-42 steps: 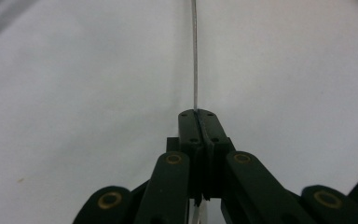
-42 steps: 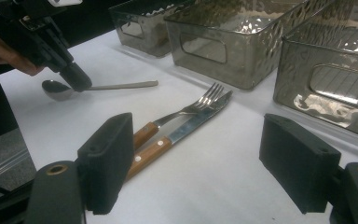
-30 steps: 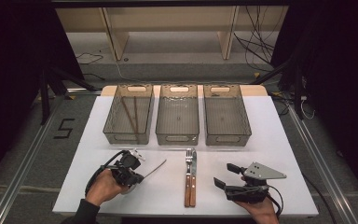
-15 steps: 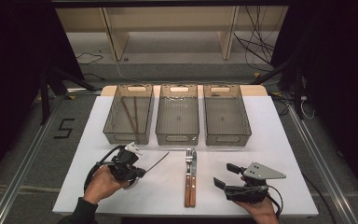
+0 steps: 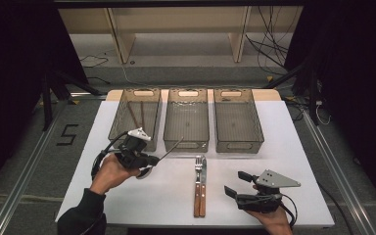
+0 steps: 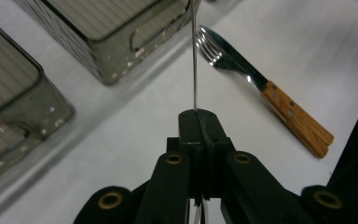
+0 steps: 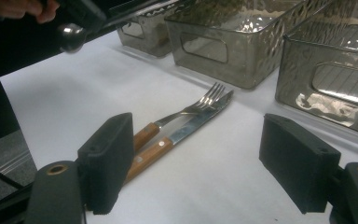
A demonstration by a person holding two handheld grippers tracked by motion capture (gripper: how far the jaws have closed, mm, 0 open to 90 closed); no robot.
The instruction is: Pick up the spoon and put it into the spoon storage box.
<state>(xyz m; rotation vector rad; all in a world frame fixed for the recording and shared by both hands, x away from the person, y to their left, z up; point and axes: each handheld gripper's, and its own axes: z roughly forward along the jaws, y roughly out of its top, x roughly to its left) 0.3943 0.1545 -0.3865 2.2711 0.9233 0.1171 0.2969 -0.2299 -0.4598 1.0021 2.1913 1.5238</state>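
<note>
My left gripper (image 5: 152, 159) is shut on the thin handle of a metal spoon (image 5: 172, 148) and holds it off the white table, just in front of the left bin (image 5: 122, 128). The spoon handle (image 6: 195, 56) rises straight from the closed jaws in the left gripper view. Its round bowl (image 7: 70, 37) hangs at the hand side in the right gripper view. My right gripper (image 5: 234, 183) rests open near the table's front right, with nothing between its pads (image 7: 106, 161). A fork (image 5: 197, 166) and a knife (image 5: 203, 188) with wooden handles lie side by side between the two hands.
Three clear bins stand in a row at the back: the left one, the middle bin (image 5: 186, 143) and the right bin (image 5: 240, 145). Brown sticks (image 5: 133, 116) lie in the left bin. The white table (image 5: 293, 161) ends close behind the hands.
My left hand has risen and moved toward the bins, lifting the spoon off the table. The right gripper has stayed where it was.
</note>
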